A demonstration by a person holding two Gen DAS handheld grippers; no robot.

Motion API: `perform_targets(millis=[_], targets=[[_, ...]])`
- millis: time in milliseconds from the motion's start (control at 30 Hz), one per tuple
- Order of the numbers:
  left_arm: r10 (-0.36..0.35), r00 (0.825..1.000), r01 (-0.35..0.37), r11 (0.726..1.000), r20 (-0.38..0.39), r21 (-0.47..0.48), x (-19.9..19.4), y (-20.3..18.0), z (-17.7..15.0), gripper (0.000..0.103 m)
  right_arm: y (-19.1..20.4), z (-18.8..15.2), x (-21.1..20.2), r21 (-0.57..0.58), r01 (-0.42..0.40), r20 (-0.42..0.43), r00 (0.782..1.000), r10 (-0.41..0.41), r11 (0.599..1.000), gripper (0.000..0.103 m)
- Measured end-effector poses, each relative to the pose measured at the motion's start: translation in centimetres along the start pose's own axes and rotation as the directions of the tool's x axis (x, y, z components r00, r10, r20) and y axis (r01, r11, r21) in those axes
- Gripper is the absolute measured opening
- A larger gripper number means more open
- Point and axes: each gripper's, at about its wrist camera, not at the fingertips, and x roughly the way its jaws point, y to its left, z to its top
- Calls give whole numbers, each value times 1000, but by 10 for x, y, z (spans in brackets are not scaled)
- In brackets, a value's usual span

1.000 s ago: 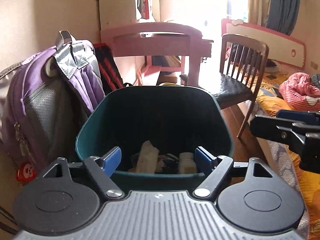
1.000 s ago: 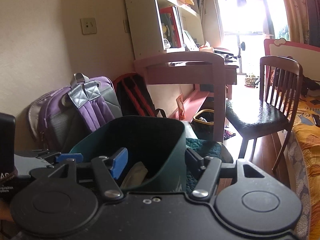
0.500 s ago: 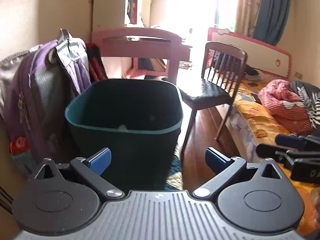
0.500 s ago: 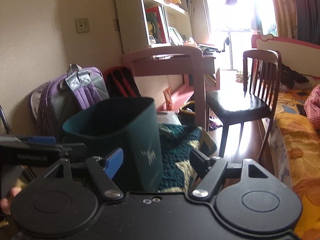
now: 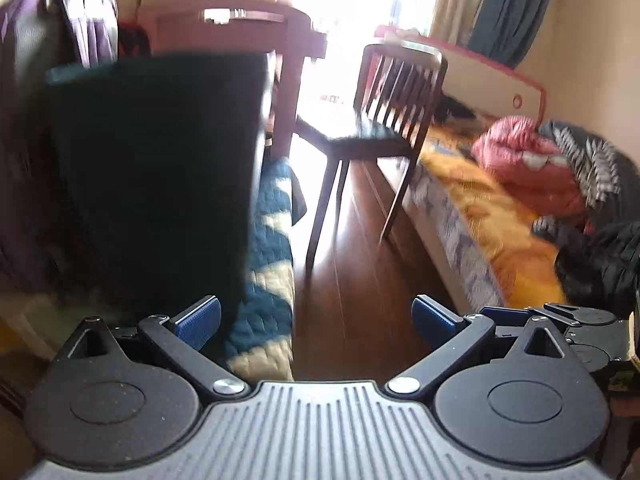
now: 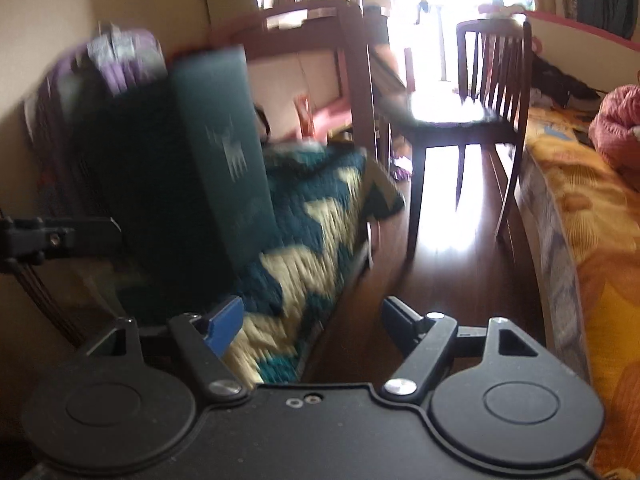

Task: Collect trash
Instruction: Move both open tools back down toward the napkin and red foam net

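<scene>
Wood floor (image 5: 360, 264) runs past a chair (image 5: 372, 132) and bed (image 6: 592, 248), dark green bin (image 5: 152, 176) standing on the zigzag rug (image 6: 316, 220) by a purple backpack (image 6: 120, 60), both left tongs (image 5: 316, 316) and right tongs (image 6: 312, 320) spread, just been opening, nothing between them.

Bin (image 6: 224, 140) matt plastic; floor (image 5: 360, 280) glossy wood; rug (image 6: 304, 248) quilted cloth (blurred).

You've dropped both grippers from above the bin (image 5: 152, 184) to beside its wall. Your left gripper (image 5: 316, 318) and right gripper (image 6: 312, 320) have just been opening wider, nothing between the jaws.
</scene>
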Motion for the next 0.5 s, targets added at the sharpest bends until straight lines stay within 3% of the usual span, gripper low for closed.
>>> perform_targets(millis=[300, 367, 500], targets=[[33, 988, -34, 999, -151, 1, 75, -24, -99, 102, -39, -78, 70, 89, 69, -171, 984, -53, 994, 76], [81, 980, -82, 997, -183, -2, 92, -28, -122, 102, -48, -96, 85, 125, 74, -206, 977, -47, 989, 76], [108, 954, -114, 993, -281, -5, 127, -33, -168, 102, -58, -127, 114, 132, 122, -269, 960, -83, 984, 76]])
